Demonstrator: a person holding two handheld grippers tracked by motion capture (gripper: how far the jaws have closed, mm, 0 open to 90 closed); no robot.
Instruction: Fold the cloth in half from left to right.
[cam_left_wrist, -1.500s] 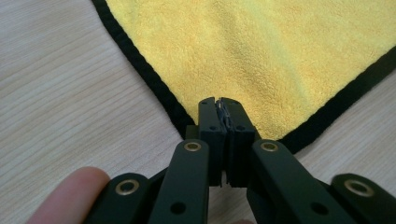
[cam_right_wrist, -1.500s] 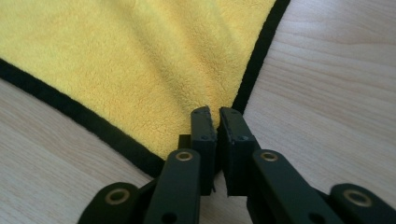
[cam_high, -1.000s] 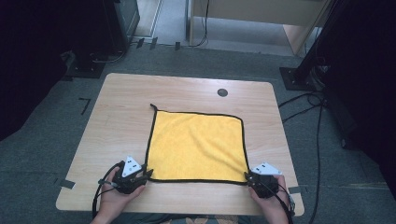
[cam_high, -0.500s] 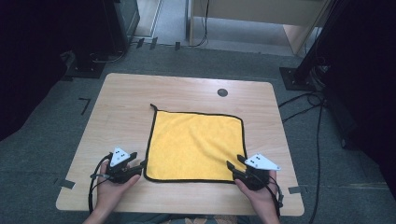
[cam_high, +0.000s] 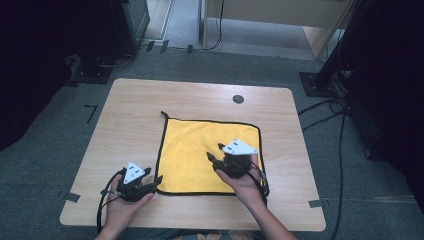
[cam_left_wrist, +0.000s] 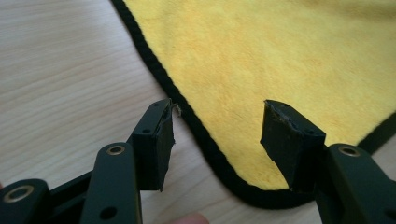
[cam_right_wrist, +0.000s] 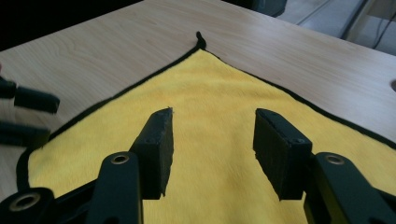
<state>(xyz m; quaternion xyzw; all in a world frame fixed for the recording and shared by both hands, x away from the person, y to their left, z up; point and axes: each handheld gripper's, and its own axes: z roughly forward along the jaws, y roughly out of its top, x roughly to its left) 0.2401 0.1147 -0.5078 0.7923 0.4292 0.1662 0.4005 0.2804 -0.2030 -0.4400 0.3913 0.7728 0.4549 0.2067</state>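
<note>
— While your left hand-held gripper (cam_high: 156, 181) rests low on the tabletop (cam_high: 135, 115), where does the yellow cloth (cam_high: 200, 150) lie?

— Just ahead of that hand-held gripper's tips. Seen from the left gripper view, the cloth's black-edged rounded corner (cam_left_wrist: 261, 196) sits on the tabletop below the gap, with one pad (cam_left_wrist: 159, 140) over bare wood and the other pad (cam_left_wrist: 287, 140) over yellow pile. The jaws stand apart, released, with nothing pinched between them; they have just been opening.

— And your right hand-held gripper (cam_high: 212, 161)?

— It is held over the cloth, above its near right part, with the cloth spread flat beneath and ahead of it. In the right gripper view the jaws are likewise parted and empty, having just been opening, and the cloth's far corner with its small black loop (cam_right_wrist: 200, 39) lies straight ahead of them. Your left hand-held gripper's black tips (cam_right_wrist: 28, 114) show off to the left of those jaws, at the cloth's edge.

— Anything else near you?

— A small dark round fitting (cam_high: 238, 99) sits in the tabletop beyond the cloth, well ahead of the right hand-held gripper.
</note>
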